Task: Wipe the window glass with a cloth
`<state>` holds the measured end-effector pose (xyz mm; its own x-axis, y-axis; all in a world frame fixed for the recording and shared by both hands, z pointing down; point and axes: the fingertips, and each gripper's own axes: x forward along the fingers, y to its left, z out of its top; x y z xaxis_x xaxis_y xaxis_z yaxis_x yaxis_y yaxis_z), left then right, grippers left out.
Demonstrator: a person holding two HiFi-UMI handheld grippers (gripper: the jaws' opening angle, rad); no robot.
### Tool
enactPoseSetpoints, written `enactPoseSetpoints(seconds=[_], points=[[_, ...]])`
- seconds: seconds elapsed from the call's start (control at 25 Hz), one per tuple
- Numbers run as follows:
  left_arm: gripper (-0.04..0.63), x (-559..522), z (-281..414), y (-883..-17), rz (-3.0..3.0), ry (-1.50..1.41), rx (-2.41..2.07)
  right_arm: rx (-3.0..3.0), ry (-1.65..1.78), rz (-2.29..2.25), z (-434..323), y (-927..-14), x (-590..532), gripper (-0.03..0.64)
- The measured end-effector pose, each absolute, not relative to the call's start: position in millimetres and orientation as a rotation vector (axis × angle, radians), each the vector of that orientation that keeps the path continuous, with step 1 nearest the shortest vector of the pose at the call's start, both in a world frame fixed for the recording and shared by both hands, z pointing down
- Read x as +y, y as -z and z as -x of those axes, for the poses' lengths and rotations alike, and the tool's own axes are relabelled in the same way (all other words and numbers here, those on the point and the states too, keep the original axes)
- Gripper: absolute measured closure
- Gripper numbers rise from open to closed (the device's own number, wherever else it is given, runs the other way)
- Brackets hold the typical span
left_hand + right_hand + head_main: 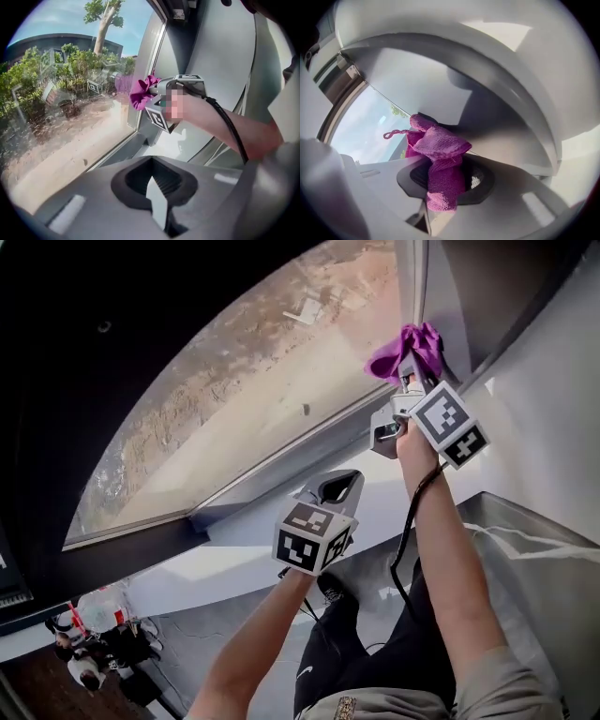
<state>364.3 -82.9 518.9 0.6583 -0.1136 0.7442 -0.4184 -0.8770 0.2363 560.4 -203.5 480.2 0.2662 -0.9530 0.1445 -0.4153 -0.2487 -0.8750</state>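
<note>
The left claw is nearest the person, low in front of the window sill. In the left gripper view, its jaws are drawn together with nothing between them; it takes no part in the wiping at this moment.

The right claw is raised on an extended arm, further out. Its jaws are clamped on the cloth, a magenta knitted piece bunched into a wad that projects beyond the jaw tips, as the right gripper view confirms.

The cloth is at the right edge of the window glass, just beside the vertical window frame. A magenta reflection in the pane close to the wad indicates that it is at or very near the surface; firm contact cannot be confirmed.

Progress assessment: wiping appears to be at an early stage. The pane shows haze and at least one dark speck near its middle, and no clearly cleaned band is visible. The central, left and lower areas remain to be covered.

Beyond the glass lies bare sandy ground, with shrubs and a tree.
</note>
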Motion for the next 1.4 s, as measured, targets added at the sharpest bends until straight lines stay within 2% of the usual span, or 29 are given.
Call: enactPoseSetpoints(seconds=[0.36,0.88,1.12,1.4], points=[[0.595,-84.9,-355.1,-572.2,-2.448,-1.128,-0.384,1.215,1.186,1.990,-546.5,-636.2,-203.4,0.489],[0.595,-80.0,-343.9,-595.6,-2.437,-1.128,-0.355,1.347,1.350,2.315,-546.9,-709.5,-201.8,0.489],[0.595,-78.3,-327.2,-587.8,-2.448,-1.067,-0.370,1.528,1.303,2.309,-531.4,-683.6,-194.1,0.489],[0.595,-76.8,-286.6,-516.2,-2.597,-0.832,-0.361,1.717,0.927,2.204,-474.7,-546.0,-158.6,0.494]])
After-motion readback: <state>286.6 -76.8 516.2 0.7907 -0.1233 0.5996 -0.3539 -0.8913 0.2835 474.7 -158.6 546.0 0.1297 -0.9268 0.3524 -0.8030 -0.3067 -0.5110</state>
